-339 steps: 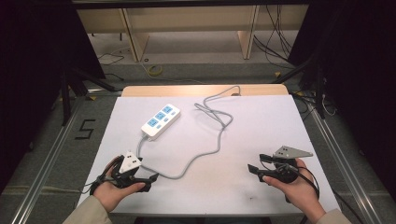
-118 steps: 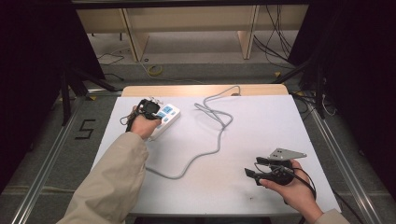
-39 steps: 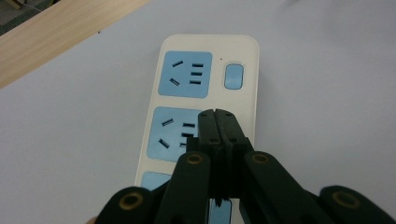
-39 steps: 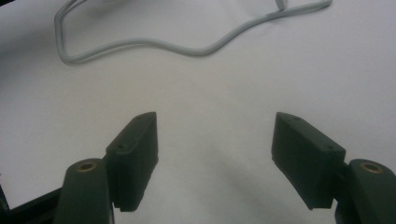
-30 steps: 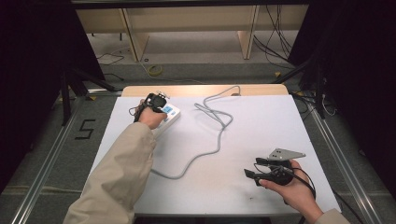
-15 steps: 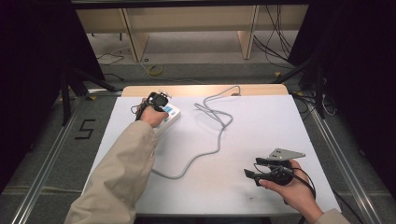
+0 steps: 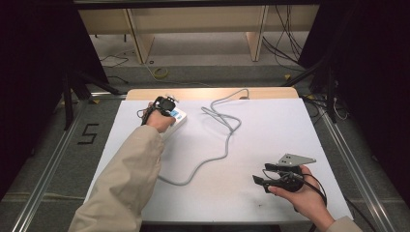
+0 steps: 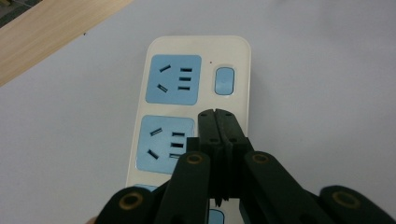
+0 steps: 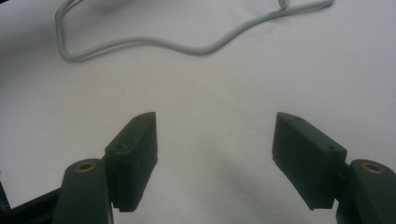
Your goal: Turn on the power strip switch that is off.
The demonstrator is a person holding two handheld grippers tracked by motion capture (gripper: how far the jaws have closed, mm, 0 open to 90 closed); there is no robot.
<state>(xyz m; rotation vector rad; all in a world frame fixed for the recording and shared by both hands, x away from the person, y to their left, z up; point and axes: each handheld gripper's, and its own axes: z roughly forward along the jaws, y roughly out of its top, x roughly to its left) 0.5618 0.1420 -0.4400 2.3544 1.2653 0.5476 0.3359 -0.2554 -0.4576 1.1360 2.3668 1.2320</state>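
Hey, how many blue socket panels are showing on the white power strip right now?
3 on the white power strip: a full blue socket panel nearest the far end, one below it, and a sliver of a third. The shut left gripper may hide more.

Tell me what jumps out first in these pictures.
The left tool, jaws shut together, sits over a white power strip with blue sockets at the table's far left. A grey cord snakes across the white tabletop, while the right tool waits open near the front right edge.
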